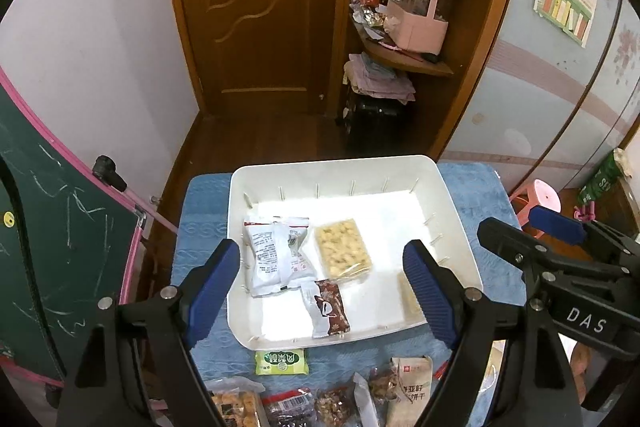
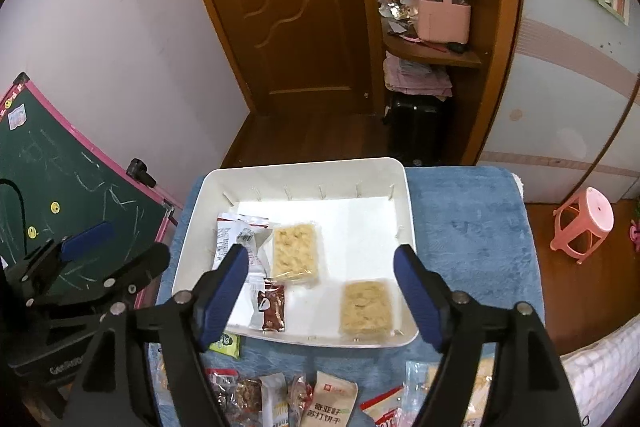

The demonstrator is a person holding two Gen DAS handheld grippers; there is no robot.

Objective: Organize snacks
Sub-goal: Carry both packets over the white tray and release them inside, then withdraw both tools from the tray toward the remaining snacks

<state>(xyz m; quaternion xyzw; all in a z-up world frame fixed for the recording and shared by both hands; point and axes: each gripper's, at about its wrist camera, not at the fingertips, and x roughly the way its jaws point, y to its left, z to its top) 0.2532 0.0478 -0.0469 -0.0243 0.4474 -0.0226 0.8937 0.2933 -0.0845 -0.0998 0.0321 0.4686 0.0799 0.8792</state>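
Note:
A white tray stands on a blue cloth. In it lie white packets, a yellow puffed cake and a brown-and-white packet. A second yellow cake lies at the tray's near right. My left gripper hangs open over the tray's left half, holding nothing. My right gripper is open over the right half, the second cake just below it, untouched. Loose snacks lie before the tray: a green packet and a cracker packet.
The blue cloth covers the table. A green chalkboard leans close on the left. Behind stand a wooden door and shelves with a pink basket. A pink stool sits on the floor at right.

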